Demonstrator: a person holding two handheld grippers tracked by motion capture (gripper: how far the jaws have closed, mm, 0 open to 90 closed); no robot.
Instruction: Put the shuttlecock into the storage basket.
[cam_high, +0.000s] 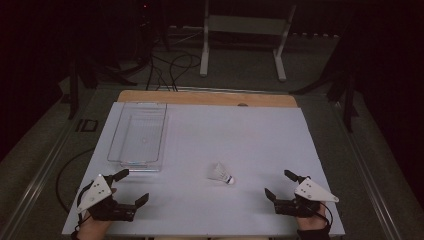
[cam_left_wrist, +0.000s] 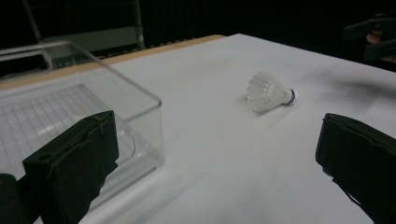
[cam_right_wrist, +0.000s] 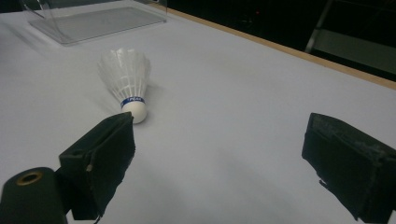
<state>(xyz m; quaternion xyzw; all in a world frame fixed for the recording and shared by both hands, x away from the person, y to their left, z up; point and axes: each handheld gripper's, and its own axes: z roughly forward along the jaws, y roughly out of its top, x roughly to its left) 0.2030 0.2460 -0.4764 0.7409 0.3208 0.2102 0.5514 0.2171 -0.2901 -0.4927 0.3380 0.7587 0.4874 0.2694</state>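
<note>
Both grippers, left (cam_high: 131, 186) and right (cam_high: 281, 186), sit jaws apart, flanking the shuttlecock (cam_high: 221, 173). A clumsy pinch could crush its feathers or roll it farther from the bin (cam_high: 161, 134).

A white board (cam_high: 260, 135) covers the table, with a strip of bare wood (cam_high: 200, 97) showing along its far edge. Beyond the table, a pale metal stand (cam_high: 245, 30) sits on the grey floor (cam_high: 240, 75), and black cables (cam_high: 170, 67) trail across the floor beside it. The room around is dark.
</note>
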